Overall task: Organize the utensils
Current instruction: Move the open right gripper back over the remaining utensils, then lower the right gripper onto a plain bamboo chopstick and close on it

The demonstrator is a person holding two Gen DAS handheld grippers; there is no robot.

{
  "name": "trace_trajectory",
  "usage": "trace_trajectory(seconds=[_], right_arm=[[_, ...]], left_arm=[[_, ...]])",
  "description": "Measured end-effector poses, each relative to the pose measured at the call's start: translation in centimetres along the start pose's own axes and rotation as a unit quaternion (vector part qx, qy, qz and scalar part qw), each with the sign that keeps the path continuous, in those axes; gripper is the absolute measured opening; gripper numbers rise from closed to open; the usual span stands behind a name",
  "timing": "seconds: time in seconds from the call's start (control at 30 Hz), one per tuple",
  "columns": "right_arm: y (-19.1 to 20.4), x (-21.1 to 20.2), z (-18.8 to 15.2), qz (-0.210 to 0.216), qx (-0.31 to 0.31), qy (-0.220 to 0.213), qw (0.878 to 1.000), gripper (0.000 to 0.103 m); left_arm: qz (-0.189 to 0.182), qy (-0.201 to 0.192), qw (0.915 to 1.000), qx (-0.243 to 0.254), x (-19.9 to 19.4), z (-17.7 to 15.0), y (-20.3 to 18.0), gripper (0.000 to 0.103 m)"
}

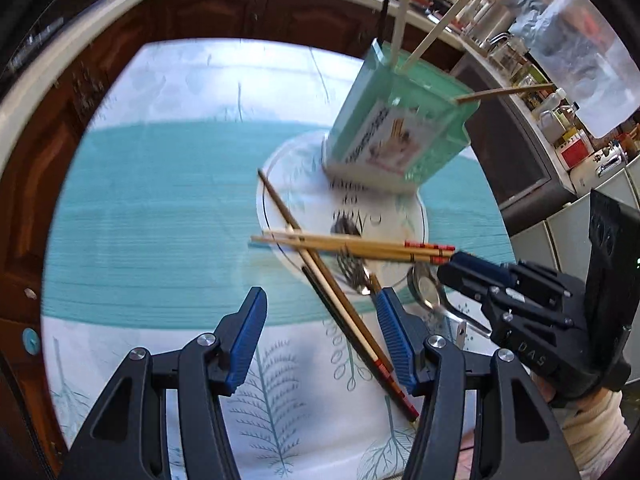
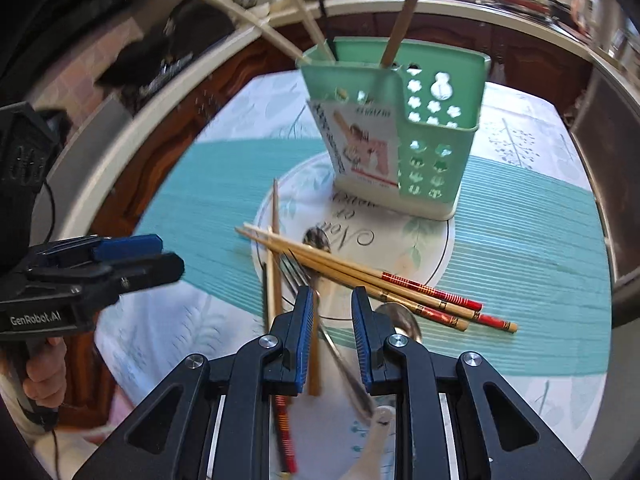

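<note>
A green utensil holder (image 2: 416,132) is seen standing at the far edge of a round white plate (image 2: 424,240) on the desk (image 2: 528,248), which is covered by a teal mat. Four sticks are held upright in the holder: two pale chopsticks, one brown handle and one thin black rod. Two red-tipped chopsticks (image 2: 384,284) are laid crossed over the plate's near rim. Three more chopsticks (image 1: 344,304) are counted running diagonally toward the left hand-held gripper (image 1: 320,332), whose jaws are spread with nothing between them. One metal spoon (image 2: 400,320) and what may be a fork are seen beneath the pile, though blur leaves this uncertain. The right hand-held gripper (image 2: 332,332) is held partly spread above the utensils, with nothing clamped.
</note>
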State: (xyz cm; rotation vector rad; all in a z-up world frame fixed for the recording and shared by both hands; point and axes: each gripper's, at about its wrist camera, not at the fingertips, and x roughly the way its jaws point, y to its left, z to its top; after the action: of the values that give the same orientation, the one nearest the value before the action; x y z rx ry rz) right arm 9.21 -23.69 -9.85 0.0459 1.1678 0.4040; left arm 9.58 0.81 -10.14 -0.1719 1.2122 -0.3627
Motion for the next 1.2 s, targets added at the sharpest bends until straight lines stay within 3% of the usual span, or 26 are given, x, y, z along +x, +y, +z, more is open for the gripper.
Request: trace_trajectory(seconds=[0.17, 0.4, 0.93, 1.07, 1.2], right_arm=[[0.4, 2.4, 0.6, -0.020, -0.083, 0.020, 0.996, 0.039], [1.8, 6.5, 0.8, -0.054, -0.214, 0.051, 0.974, 0.039], [3.4, 11.4, 2.4, -0.066, -0.347, 0.082, 0.932, 0.034], [4.6, 12.1, 2.5, -0.065, -0.393, 0.093, 0.912, 0.024], [6.8, 12.6, 0.8, -0.102, -0.463, 0.087, 0.876, 0.019]], left_arm=[[-0.024, 0.028, 0.9986, -0.039, 2.5, -0.4, 1.8, 0.049], [-0.028, 0.034, 0.9973, -0.059, 3.6, -0.1, 3.3, 0.048], [-0.042, 0.043, 0.9939, -0.092, 3.9, 0.3, 5.5, 0.048], [-0.044, 0.042, 0.9935, -0.096, 3.8, 0.4, 5.6, 0.048], [-0.046, 0.042, 0.9932, -0.098, 3.6, 0.3, 5.8, 0.048]])
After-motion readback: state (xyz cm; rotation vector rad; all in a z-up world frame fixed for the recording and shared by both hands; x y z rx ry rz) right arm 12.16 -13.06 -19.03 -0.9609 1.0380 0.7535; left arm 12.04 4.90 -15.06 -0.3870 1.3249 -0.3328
